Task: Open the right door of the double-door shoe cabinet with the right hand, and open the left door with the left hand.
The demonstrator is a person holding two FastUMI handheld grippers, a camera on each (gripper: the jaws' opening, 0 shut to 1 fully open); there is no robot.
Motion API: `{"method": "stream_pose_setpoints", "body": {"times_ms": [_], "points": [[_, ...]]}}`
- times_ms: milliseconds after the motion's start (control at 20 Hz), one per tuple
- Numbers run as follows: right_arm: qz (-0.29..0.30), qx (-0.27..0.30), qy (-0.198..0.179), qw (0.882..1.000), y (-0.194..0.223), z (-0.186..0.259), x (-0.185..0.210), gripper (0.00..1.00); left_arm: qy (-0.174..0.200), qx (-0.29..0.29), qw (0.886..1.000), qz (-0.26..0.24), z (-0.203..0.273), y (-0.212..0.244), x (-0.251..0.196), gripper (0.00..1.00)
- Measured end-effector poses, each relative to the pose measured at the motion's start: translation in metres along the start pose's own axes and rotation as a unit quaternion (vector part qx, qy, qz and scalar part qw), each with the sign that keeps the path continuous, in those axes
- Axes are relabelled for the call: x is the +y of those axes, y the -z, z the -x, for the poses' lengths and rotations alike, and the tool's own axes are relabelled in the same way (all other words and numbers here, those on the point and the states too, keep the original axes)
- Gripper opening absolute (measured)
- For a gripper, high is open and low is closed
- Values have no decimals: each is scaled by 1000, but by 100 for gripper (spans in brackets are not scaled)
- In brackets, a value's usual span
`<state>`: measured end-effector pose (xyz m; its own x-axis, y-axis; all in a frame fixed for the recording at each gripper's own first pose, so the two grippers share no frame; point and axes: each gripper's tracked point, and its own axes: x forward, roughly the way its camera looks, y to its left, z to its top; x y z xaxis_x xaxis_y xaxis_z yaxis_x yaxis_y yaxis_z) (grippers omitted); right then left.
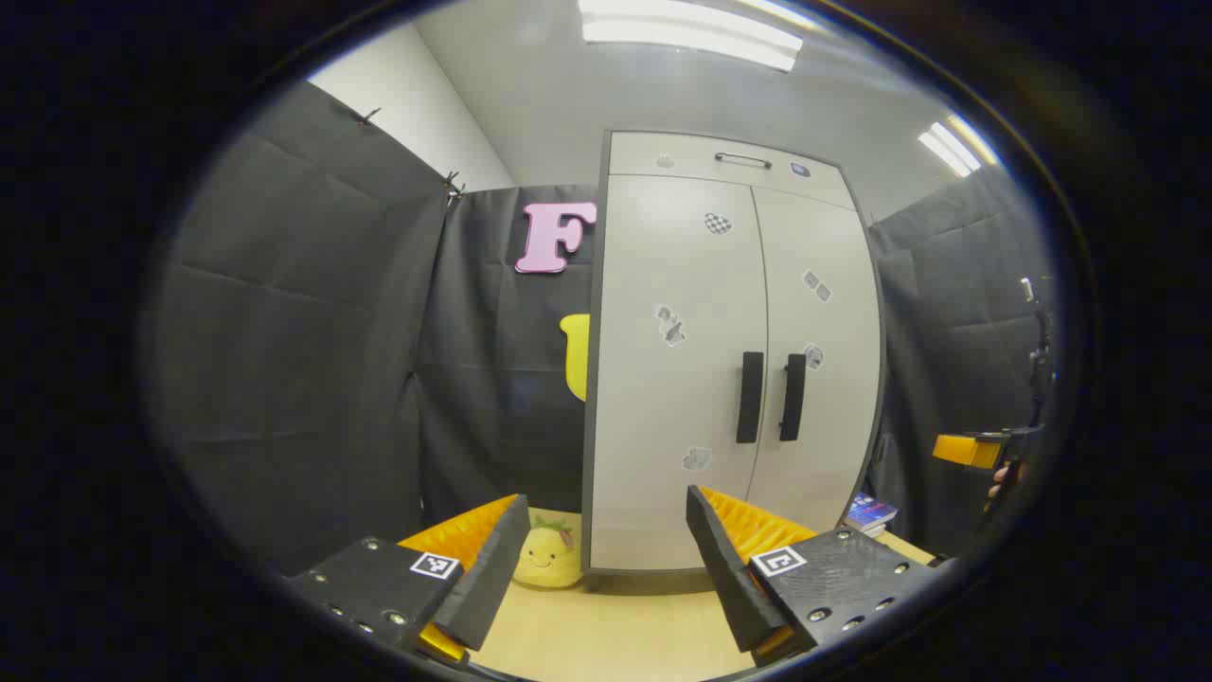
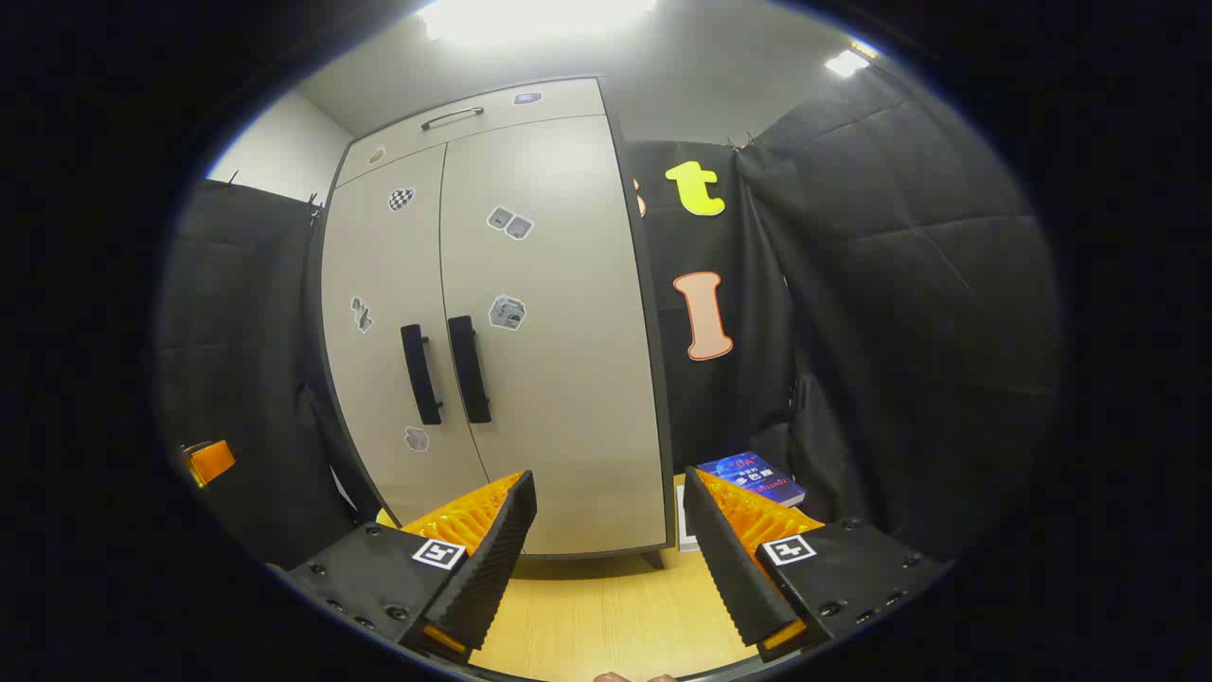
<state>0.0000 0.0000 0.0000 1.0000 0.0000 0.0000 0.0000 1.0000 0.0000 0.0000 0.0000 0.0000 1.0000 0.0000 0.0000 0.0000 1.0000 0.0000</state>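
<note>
Plush toy (image 1: 546, 557) half tucked behind the left gripper's finger (image 1: 492, 578) at the shoe cabinet's (image 1: 663, 455) corner; the books (image 2: 753, 478) sit partly behind the right gripper's finger (image 2: 729, 559); door stickers too small to read.

1. In the left gripper view, open air lies between the left gripper (image 1: 606, 559) and the shut shoe cabinet (image 1: 729, 360) at frame centre.
2. A yellow plush toy (image 1: 547, 557) sits lower centre, against the cabinet's left foot.
3. In the right gripper view, a blue book (image 2: 753, 476) lies right of centre, beside the cabinet.
4. Black cloth walls (image 2: 900, 313) close both frame sides.
</note>
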Motion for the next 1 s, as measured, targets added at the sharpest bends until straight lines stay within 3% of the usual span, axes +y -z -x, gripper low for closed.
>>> {"method": "stream_pose_setpoints", "body": {"times_ms": [50,100,150,300,350,400,550,600,1000], "points": [[-1,-2,0,1000,-2,1,0,98,-1,-1,1000,4,1,1,1,95],[-2,-3,-1,1000,-3,1,2,98,-2,0,1000,10,2,5,2,96],[-3,-5,-3,1000,-4,1,4,92,0,3,1000,14,4,8,2,96],[-10,-4,-17,1000,-5,0,15,92,-2,11,1000,6,9,13,2,96],[-12,-4,-21,1000,-5,-3,18,98,-5,12,1000,0,11,14,3,95],[-13,-3,-26,1000,-5,-4,21,92,-6,14,1000,-3,14,15,1,95],[-10,10,-34,999,2,-13,29,92,-11,17,1000,-4,21,18,1,95],[-18,7,-40,999,-2,-16,35,98,-12,12,1000,-5,22,15,3,95],[2,10,-73,997,-16,-46,80,98,-52,20,998,-8,39,18,39,95]]}}
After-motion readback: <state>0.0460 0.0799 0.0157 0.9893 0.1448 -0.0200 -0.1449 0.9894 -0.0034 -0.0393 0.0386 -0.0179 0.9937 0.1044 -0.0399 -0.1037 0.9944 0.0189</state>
